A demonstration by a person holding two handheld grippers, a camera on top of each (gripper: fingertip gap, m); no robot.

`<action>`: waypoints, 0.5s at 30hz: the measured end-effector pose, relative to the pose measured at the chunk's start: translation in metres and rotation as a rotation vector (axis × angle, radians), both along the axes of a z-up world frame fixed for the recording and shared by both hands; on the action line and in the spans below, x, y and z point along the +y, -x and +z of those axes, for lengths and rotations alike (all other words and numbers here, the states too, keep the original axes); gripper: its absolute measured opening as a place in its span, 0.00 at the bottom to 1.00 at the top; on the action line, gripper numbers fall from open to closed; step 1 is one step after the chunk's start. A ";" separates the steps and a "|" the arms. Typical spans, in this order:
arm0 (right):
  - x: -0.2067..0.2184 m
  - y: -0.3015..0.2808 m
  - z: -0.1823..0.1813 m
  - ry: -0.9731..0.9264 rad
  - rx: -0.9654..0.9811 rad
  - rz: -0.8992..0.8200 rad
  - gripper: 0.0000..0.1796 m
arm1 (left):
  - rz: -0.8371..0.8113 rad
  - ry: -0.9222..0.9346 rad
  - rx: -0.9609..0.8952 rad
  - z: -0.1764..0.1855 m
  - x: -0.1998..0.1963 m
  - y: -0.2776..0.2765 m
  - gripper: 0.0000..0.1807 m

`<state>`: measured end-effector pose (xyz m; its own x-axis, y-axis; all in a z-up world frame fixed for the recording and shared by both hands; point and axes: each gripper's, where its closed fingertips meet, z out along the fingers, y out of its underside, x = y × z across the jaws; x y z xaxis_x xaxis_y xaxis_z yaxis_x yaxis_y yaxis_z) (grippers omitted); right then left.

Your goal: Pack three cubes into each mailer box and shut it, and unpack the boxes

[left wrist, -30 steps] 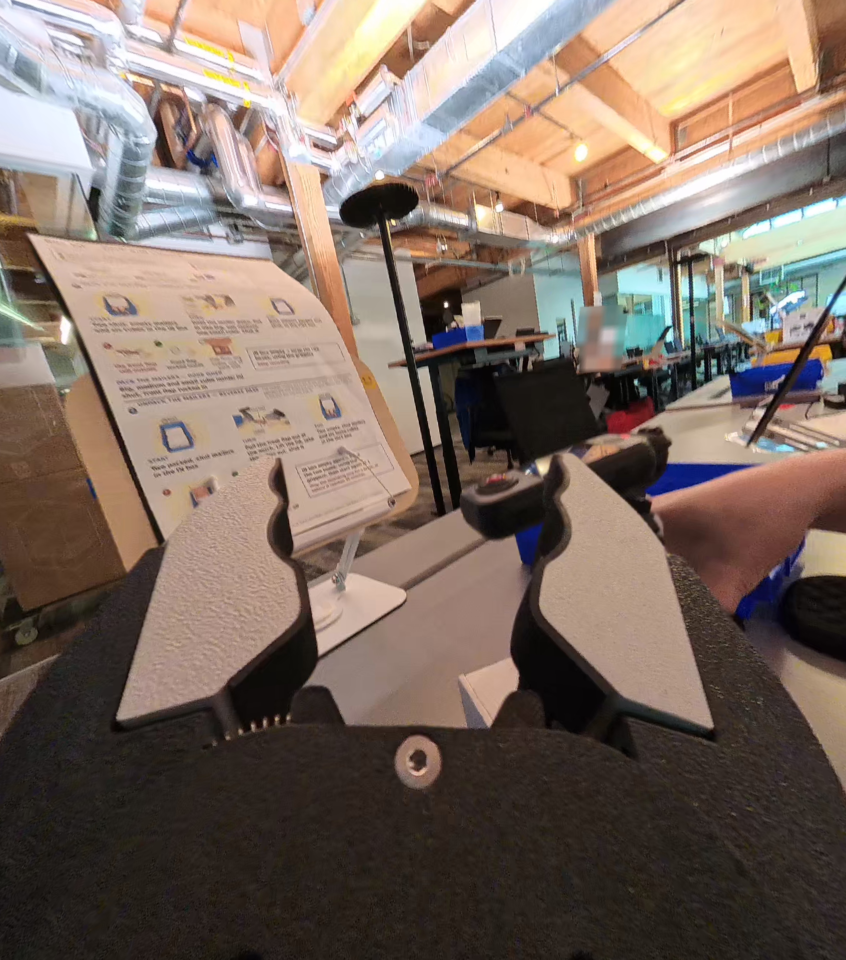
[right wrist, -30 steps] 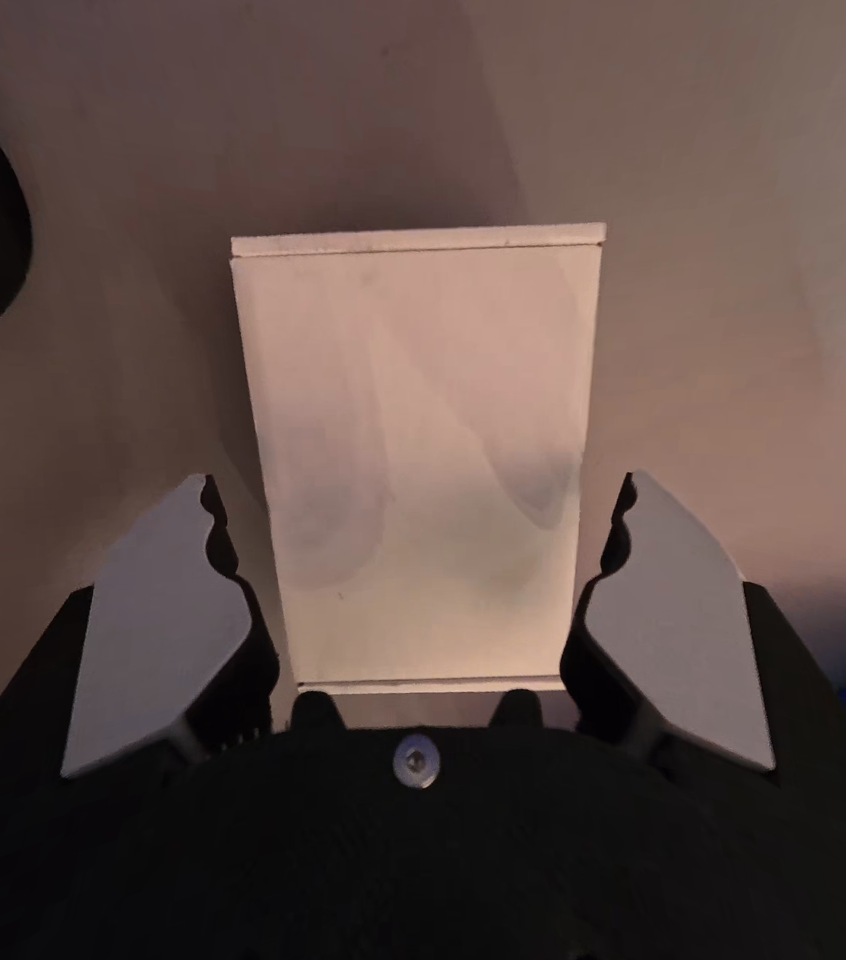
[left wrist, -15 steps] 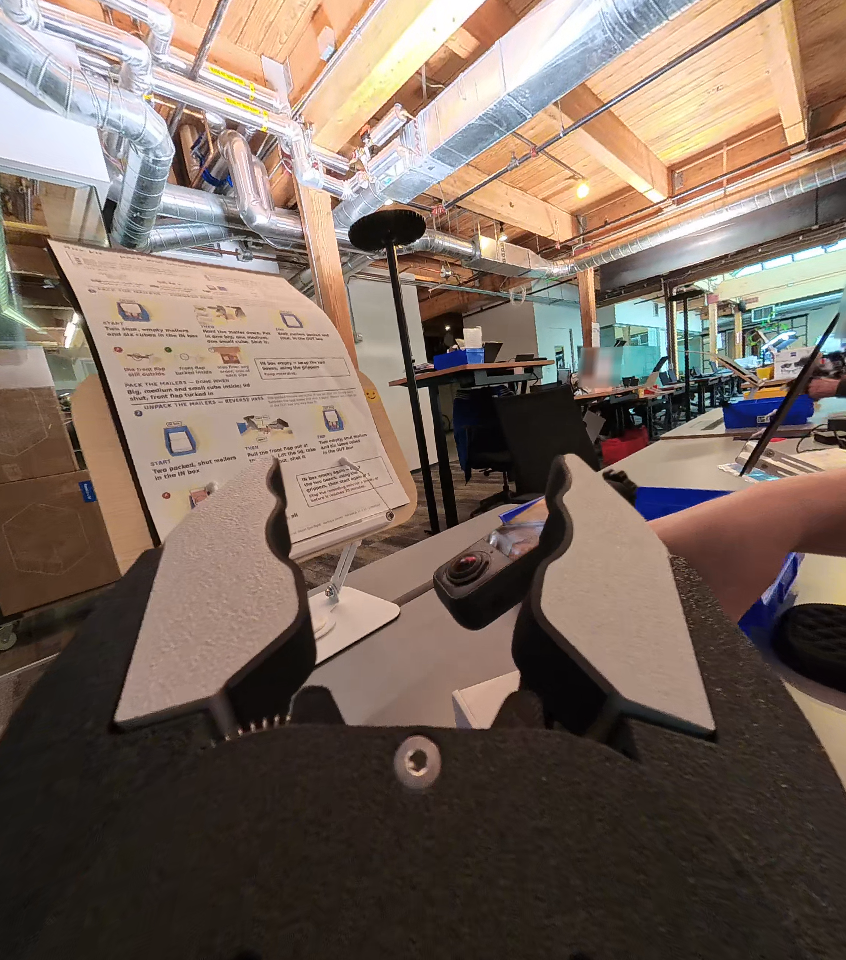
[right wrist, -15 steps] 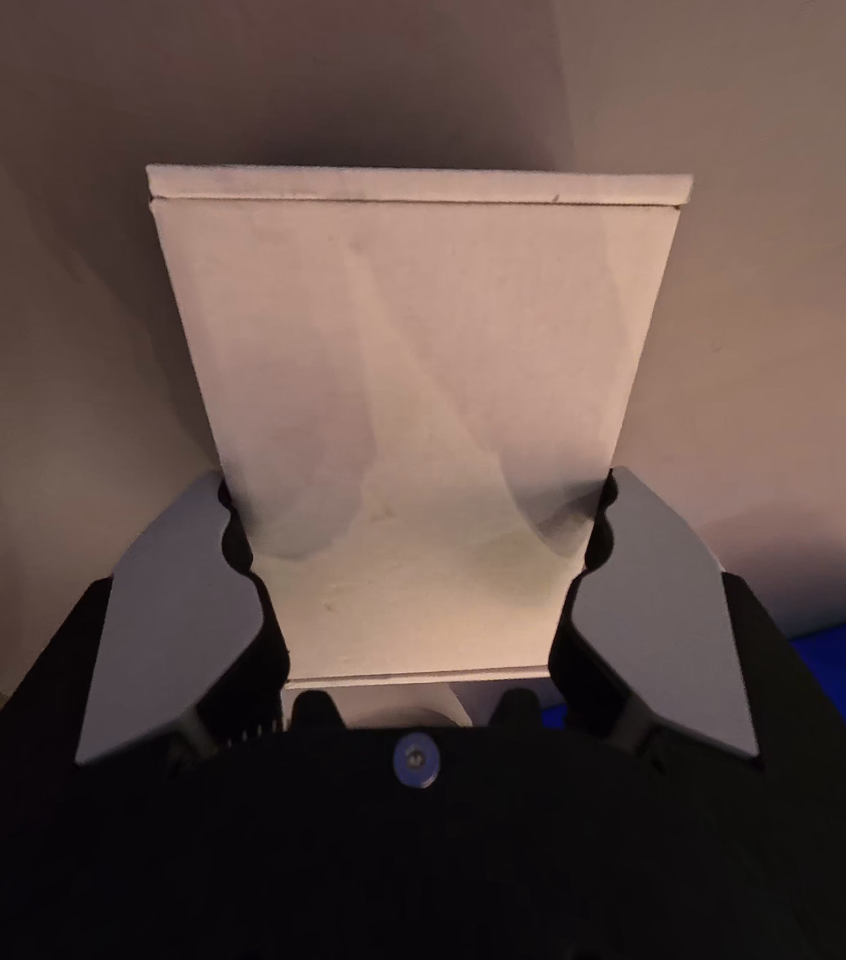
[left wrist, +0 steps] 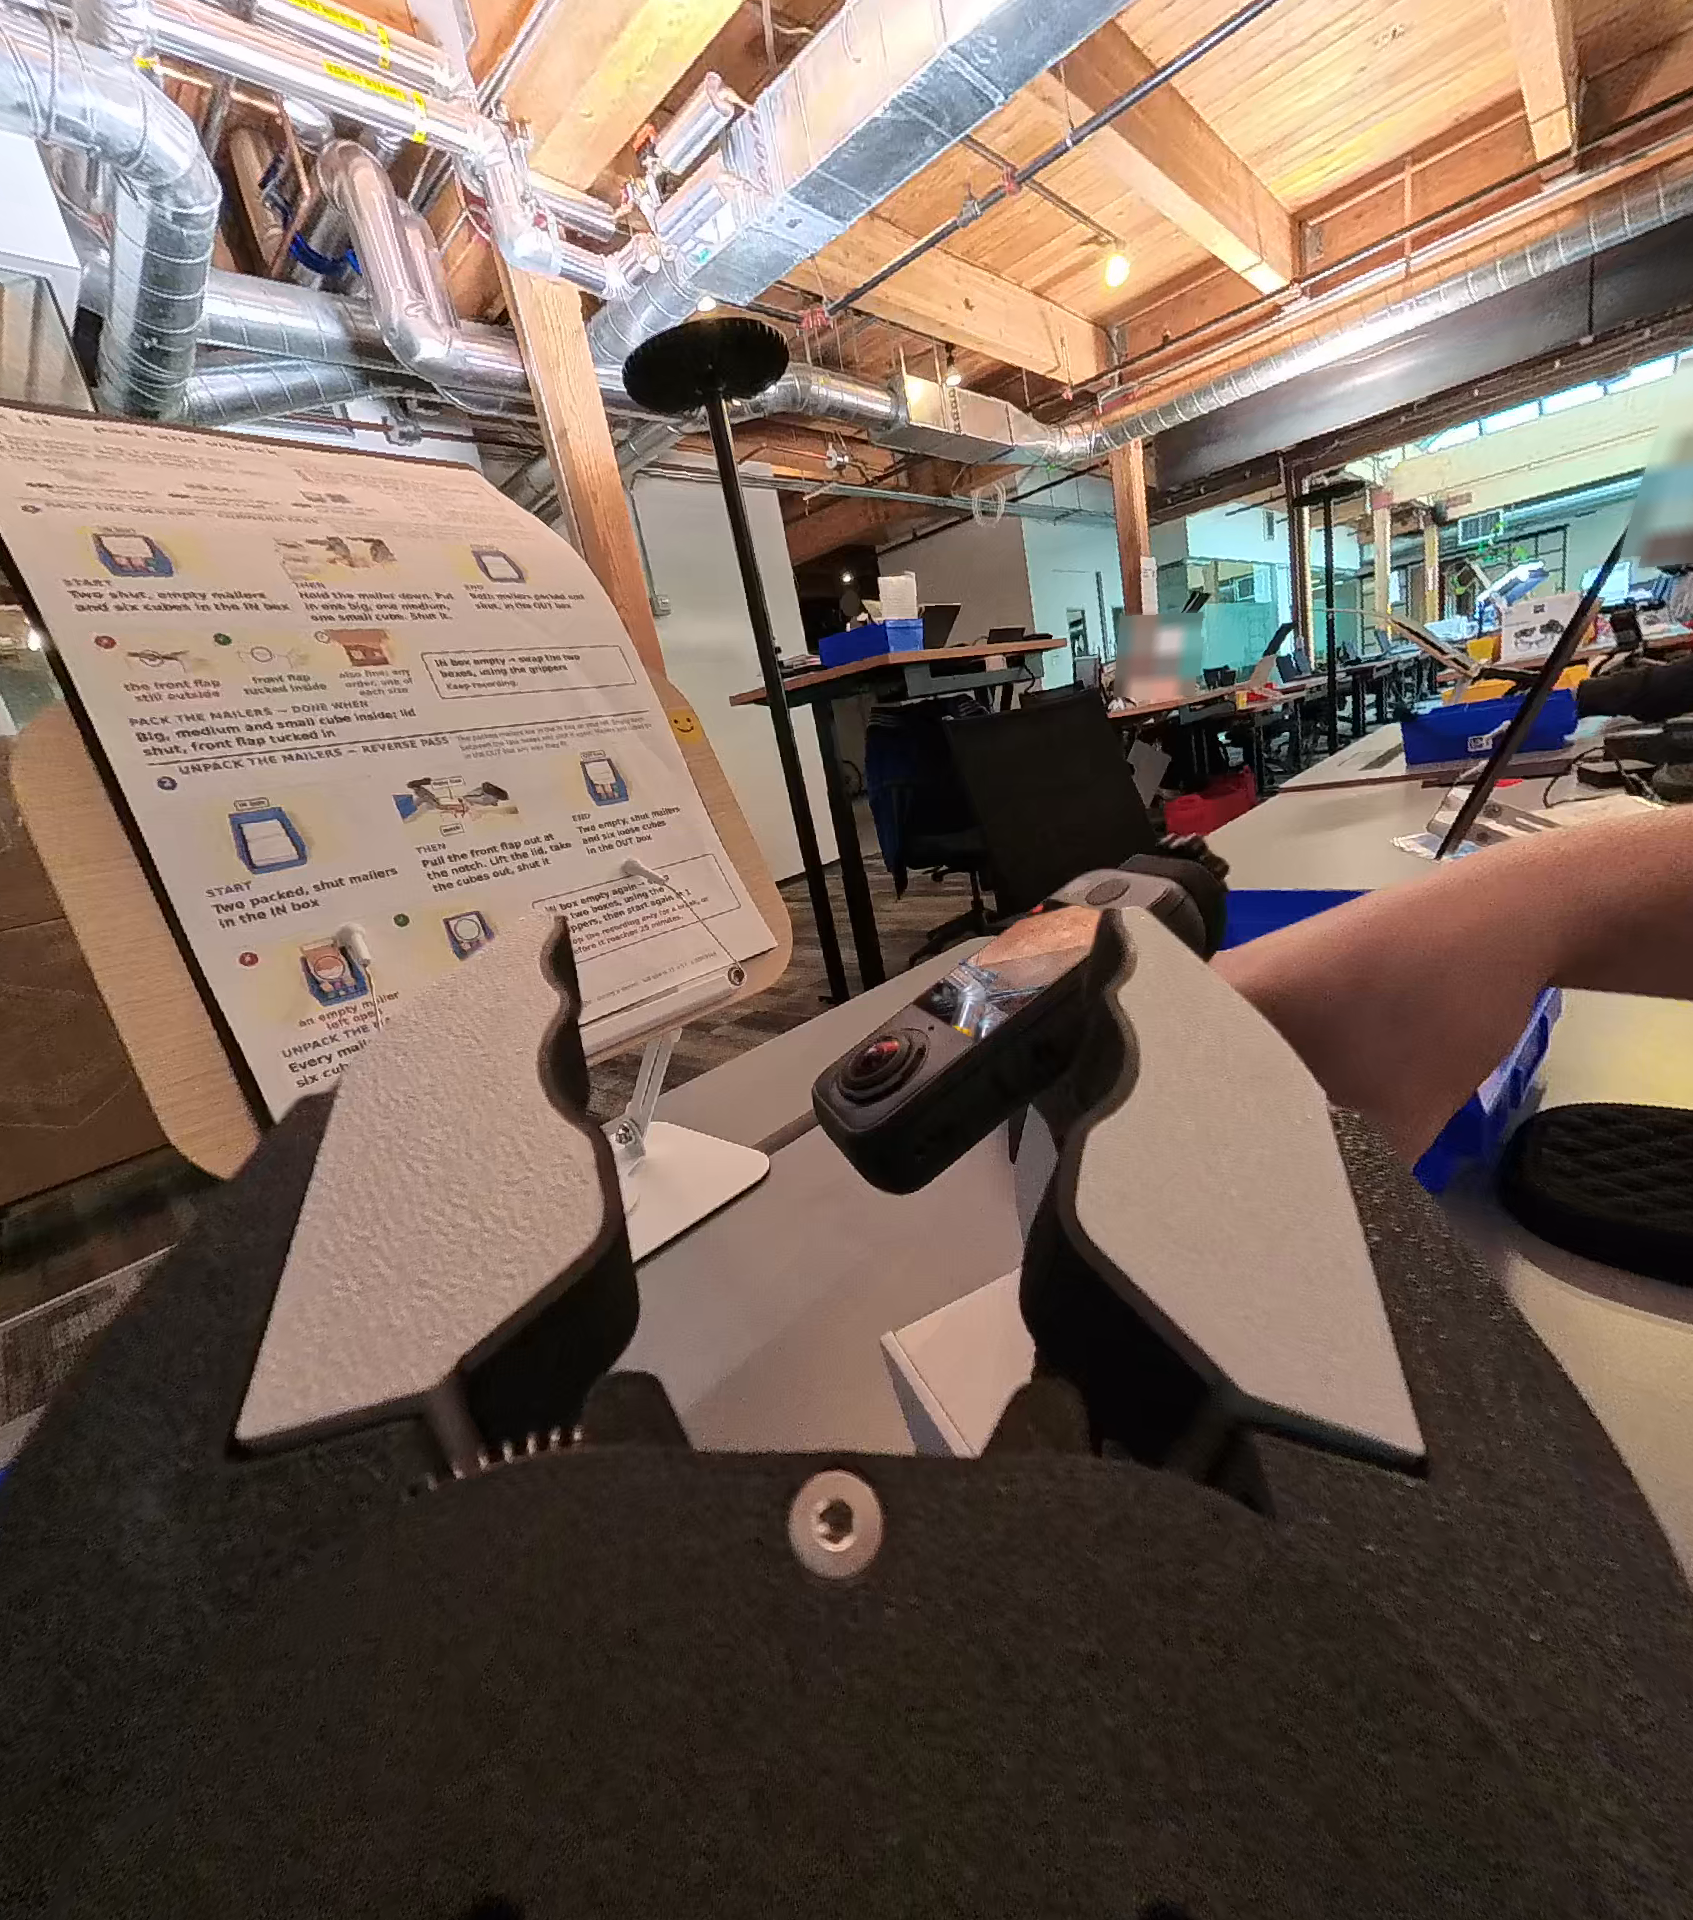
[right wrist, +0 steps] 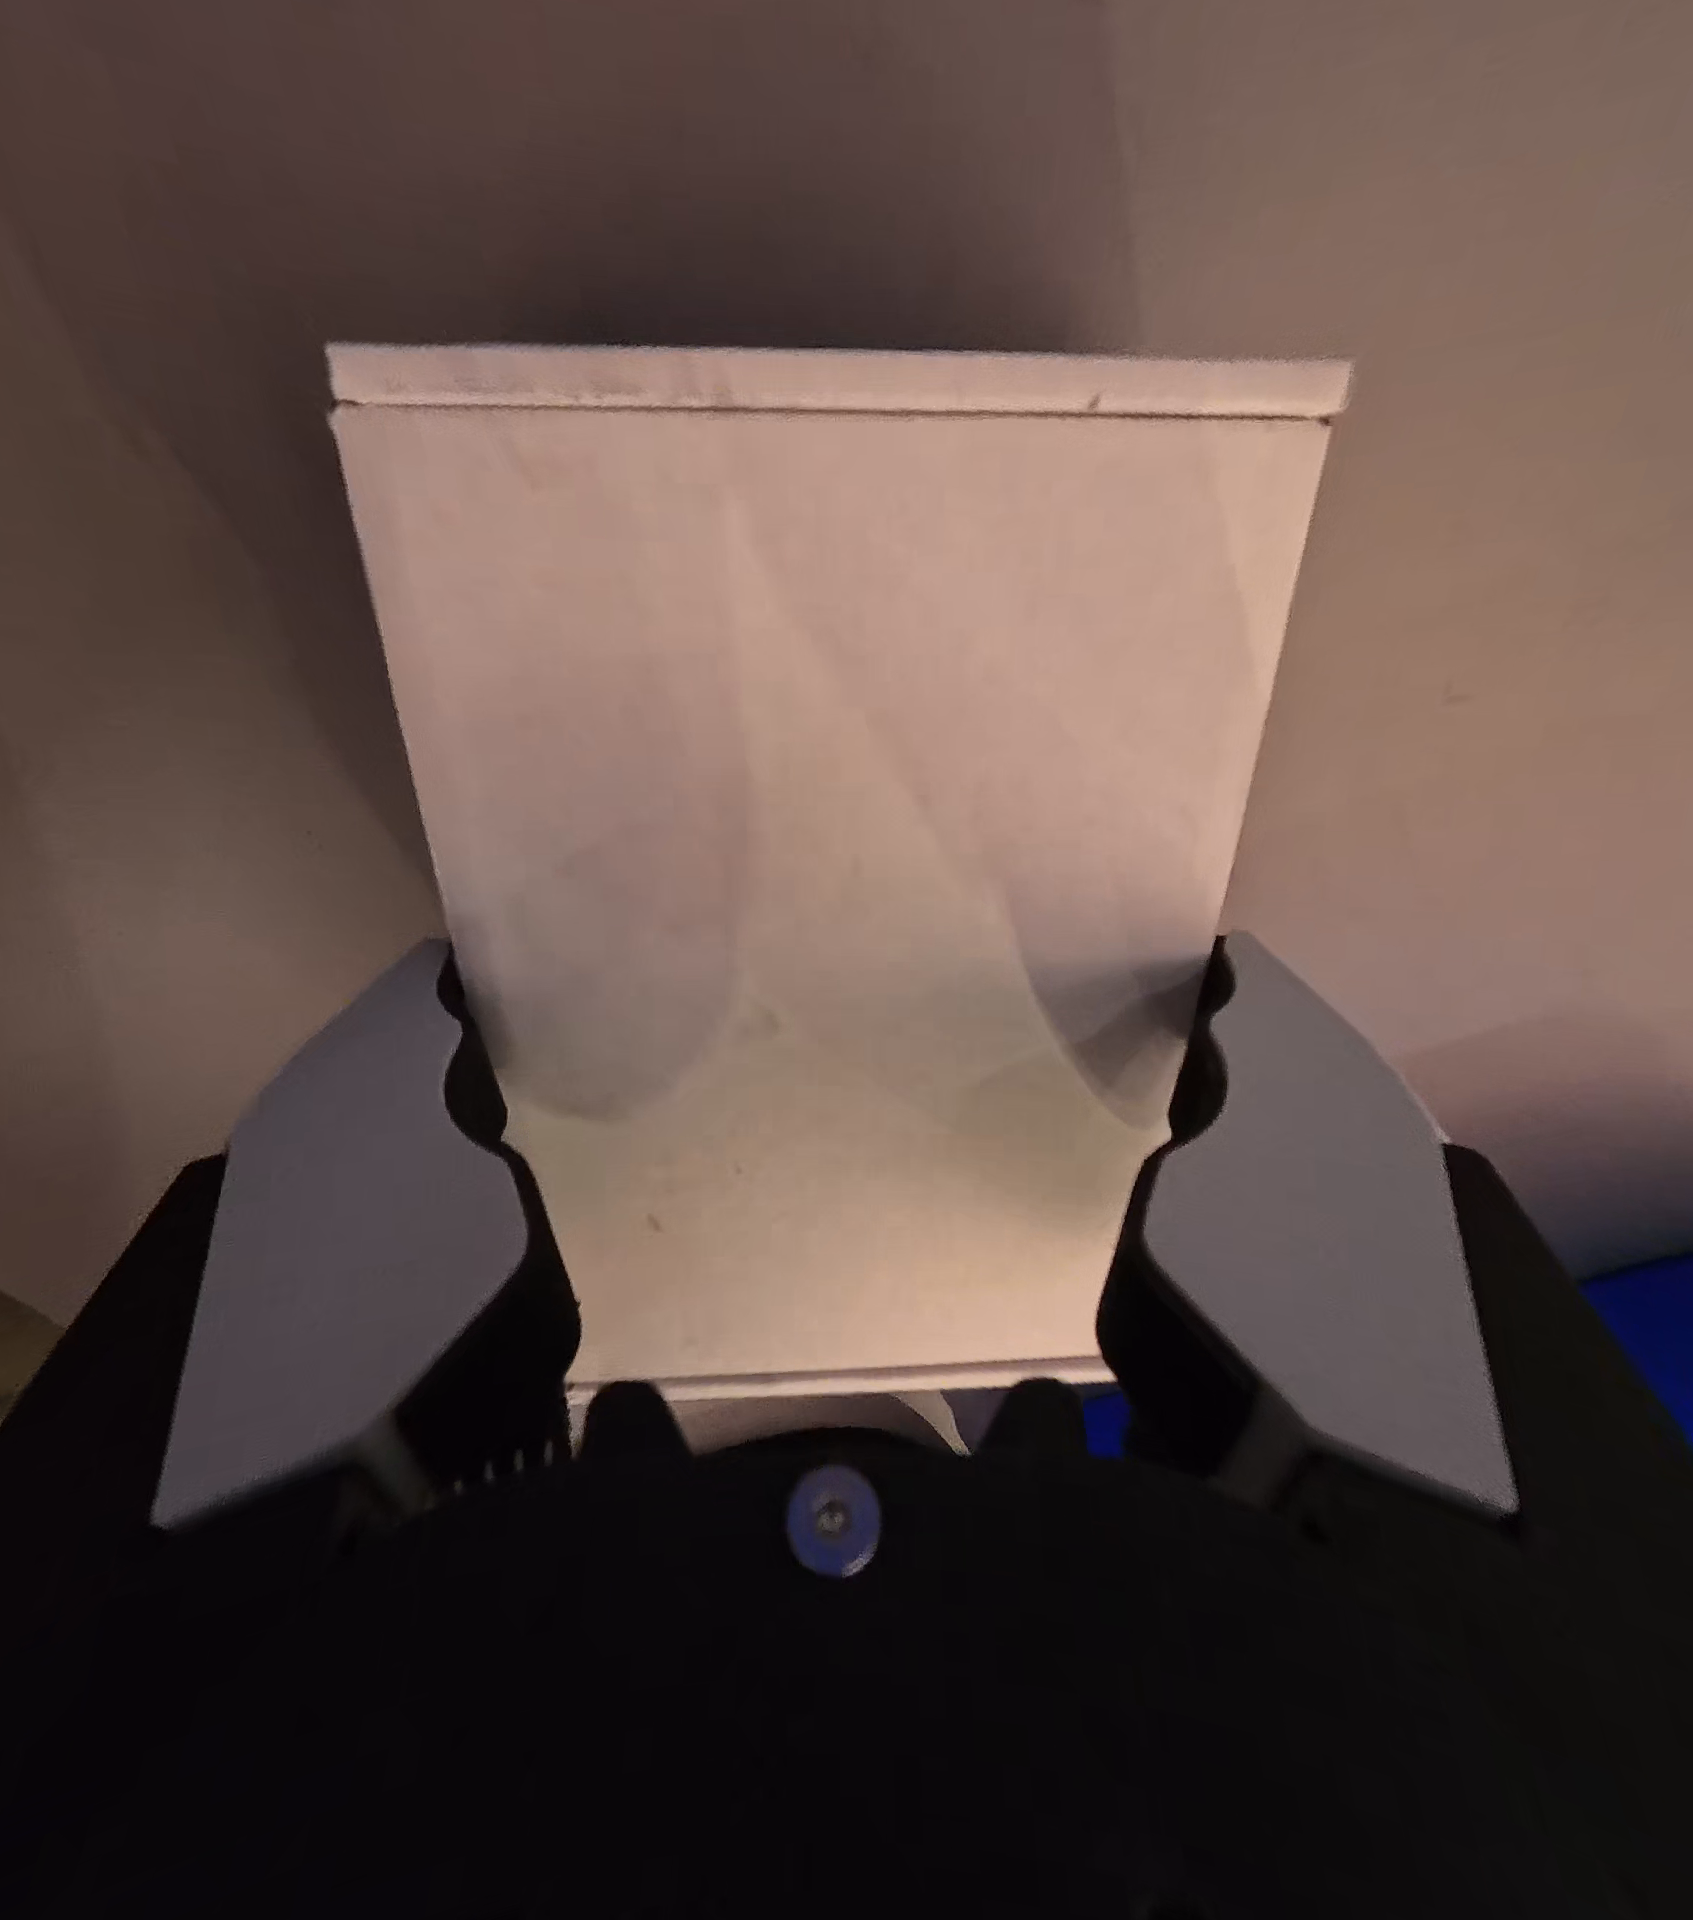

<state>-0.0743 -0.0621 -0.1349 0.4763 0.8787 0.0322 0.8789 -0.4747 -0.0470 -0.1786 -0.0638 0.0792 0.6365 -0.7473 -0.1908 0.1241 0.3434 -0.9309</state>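
Note:
In the right wrist view, a shut white mailer box [right wrist: 821, 779] sits between my right gripper's [right wrist: 837, 951] fingers, over the grey table. Both grey fingers [right wrist: 374, 1195] press against its two long sides, so the gripper is shut on the box. In the left wrist view, my left gripper [left wrist: 831, 935] is open and empty, held above the table and pointing across the room. Beyond it I see the right gripper's black camera [left wrist: 956, 1060], the person's forearm [left wrist: 1507, 925] and a corner of the white mailer box [left wrist: 956, 1361]. No cubes show.
A blue bin edge [right wrist: 1673, 1309] lies at the lower right of the box, and also behind the forearm [left wrist: 1486, 1101]. An instruction board on a stand [left wrist: 343, 748] stands at the table's far left. A black mesh pad [left wrist: 1673, 1195] lies to the right. The left gripper's tips are roughly 25 cm from the right gripper's.
My right gripper has closed from wide open onto the mailer box's sides, and the box now fills more of its view. In the left view, the right gripper's camera has come forward and up.

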 end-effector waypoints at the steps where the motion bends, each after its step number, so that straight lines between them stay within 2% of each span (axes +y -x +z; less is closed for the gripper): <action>1: 0.000 0.001 0.001 -0.002 0.004 0.002 0.71 | 0.000 0.000 0.001 0.000 0.000 0.000 0.51; 9: -0.014 -0.015 -0.007 0.051 -0.102 0.027 0.71 | -0.010 0.003 -0.008 0.000 -0.001 0.001 0.50; 15: -0.015 -0.015 -0.004 0.051 -0.105 0.041 0.71 | -0.018 0.008 0.016 -0.003 -0.001 -0.003 0.51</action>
